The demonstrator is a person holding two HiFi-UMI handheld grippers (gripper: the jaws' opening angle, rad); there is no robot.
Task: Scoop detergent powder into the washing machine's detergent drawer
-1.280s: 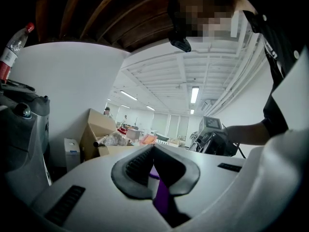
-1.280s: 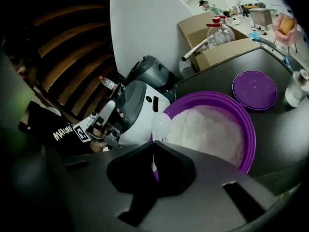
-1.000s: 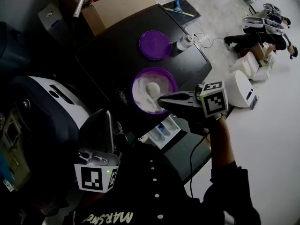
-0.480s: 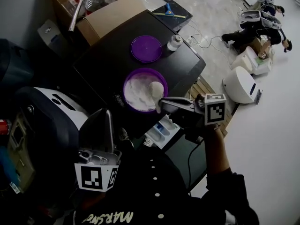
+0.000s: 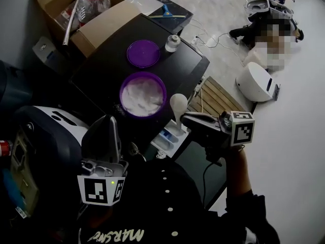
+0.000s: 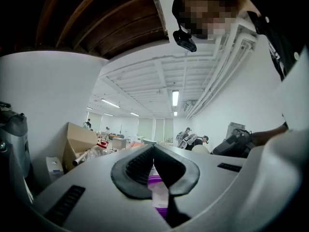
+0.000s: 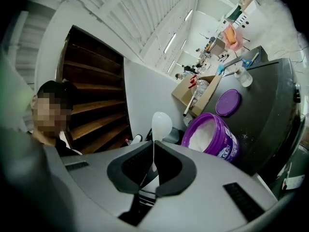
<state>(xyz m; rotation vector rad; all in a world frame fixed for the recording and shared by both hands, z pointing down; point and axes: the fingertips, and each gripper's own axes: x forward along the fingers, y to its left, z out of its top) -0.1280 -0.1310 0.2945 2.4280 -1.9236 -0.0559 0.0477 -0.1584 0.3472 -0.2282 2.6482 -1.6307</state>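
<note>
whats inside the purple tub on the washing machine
White detergent powder fills much of the open purple tub. The powder covers the tub's floor, so that cannot be seen.

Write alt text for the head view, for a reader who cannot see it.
The right gripper, shut on a white scoop, holds it out between an open purple tub of white powder and the pulled-out detergent drawer. The tub's purple lid lies on the black machine top; the left gripper is low at left, shut and empty.
</note>
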